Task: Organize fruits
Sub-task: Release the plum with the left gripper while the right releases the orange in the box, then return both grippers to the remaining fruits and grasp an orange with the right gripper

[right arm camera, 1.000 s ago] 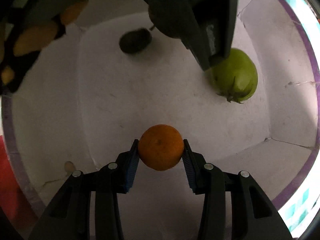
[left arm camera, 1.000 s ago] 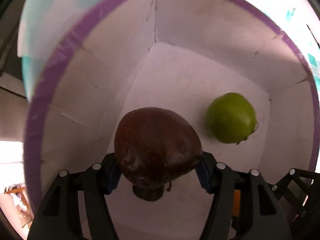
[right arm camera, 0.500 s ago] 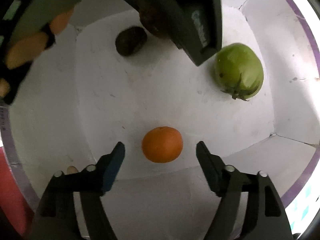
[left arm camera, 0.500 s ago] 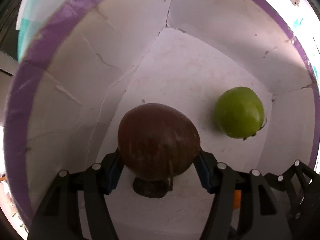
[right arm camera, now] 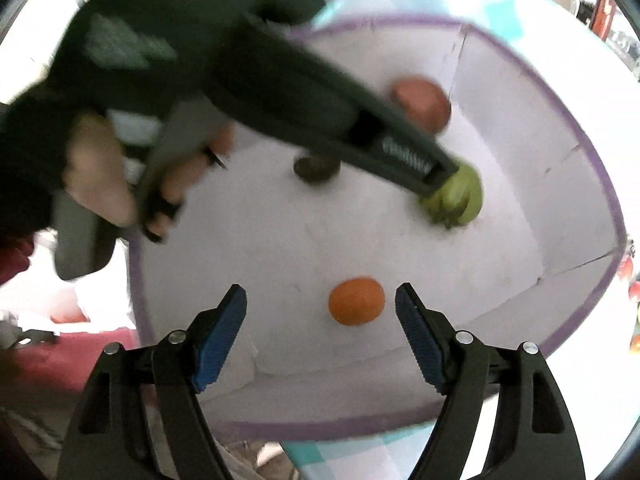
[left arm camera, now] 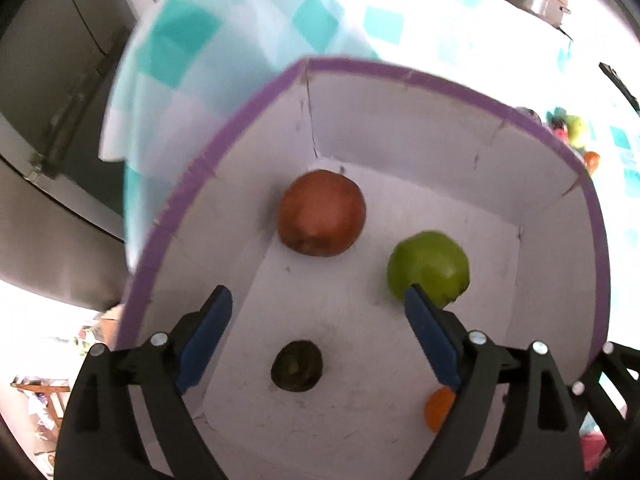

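White card lines the purple-rimmed box (left arm camera: pixel 224 152) that both of your grippers look down into, and every fruit in it lies loose on the floor. Your left gripper (left arm camera: pixel 318 334) has its blue-padded jaws spread wide and opening further, with nothing pressed between them: the small dark fruit (left arm camera: pixel 297 365) lies on the floor in the gap between the jaws, clear of both pads. Ahead of the jaws, past the fingertips and a little toward the left-hand pad, the red-brown fruit (left arm camera: pixel 322 213) rests close to the box's far corner. The green fruit (left arm camera: pixel 428 267) lies just beyond the tip of the right-hand pad, which covers its lower edge in this view. The orange (left arm camera: pixel 438 408) peeks out low behind that same right-hand finger. Your right gripper (right arm camera: pixel 320 320) is also wide apart and opening, holding nothing; the orange (right arm camera: pixel 356 301) lies on the floor between its jaws, nearer the right-hand pad but apart from it. Beyond those jaws your left hand (right arm camera: pixel 108 176) grips the handle of the other tool, whose blurred finger reaches across to the green fruit (right arm camera: pixel 456 200); whether it touches cannot be told. Further ahead sit the dark fruit (right arm camera: pixel 316 168) and the red-brown fruit (right arm camera: pixel 420 104). Under the box lies a teal-checked cloth (left arm camera: pixel 208 40).
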### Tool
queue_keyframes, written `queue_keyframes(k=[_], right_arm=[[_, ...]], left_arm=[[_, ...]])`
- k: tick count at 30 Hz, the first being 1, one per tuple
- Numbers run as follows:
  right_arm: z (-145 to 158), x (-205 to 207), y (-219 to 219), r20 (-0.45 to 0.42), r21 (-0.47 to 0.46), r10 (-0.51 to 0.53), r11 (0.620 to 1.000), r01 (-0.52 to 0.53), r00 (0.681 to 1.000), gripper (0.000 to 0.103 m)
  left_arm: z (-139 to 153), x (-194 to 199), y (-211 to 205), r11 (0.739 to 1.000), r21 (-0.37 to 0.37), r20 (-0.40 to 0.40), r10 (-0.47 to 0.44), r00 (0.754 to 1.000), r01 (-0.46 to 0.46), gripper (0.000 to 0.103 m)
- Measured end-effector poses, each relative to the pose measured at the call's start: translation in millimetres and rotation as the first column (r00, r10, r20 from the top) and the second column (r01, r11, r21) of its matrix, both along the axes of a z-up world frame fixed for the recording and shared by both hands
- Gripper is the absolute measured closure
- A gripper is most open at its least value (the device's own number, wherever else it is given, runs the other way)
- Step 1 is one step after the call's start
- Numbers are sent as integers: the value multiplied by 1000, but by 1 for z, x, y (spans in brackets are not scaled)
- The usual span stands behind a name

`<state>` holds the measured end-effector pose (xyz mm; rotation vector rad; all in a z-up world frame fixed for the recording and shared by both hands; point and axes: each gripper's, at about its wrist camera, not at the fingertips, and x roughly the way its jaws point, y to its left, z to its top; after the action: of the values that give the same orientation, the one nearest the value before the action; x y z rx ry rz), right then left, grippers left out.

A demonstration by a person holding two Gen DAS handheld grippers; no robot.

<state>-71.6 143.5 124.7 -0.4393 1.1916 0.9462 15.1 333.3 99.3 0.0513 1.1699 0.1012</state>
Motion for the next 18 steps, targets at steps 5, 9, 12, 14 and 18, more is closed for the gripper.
queue_keyframes(k=[5, 9, 12, 14, 18], right_arm=[[39, 21, -27, 38, 187, -118, 976, 109, 992, 26], [58, 57, -88, -40, 366, -303, 882, 296, 952, 25], [65, 87, -141, -114, 435, -471, 768, 470, 875, 25], [57, 101, -181, -136, 404, -580, 708, 580, 803, 25], [14, 103, -230, -126, 296, -726, 623, 724, 676, 25]], left_arm=[[35, -4, -26, 994, 89, 119, 50, 992, -61, 7], [69, -6, -61, 980, 149, 242, 93, 966, -132, 5], [96, -10, -94, 972, 150, 329, 124, 936, -182, 2], [120, -6, -121, 975, 107, 371, 141, 918, -193, 2], [133, -6, -182, 994, -13, 417, 103, 903, -108, 2]])
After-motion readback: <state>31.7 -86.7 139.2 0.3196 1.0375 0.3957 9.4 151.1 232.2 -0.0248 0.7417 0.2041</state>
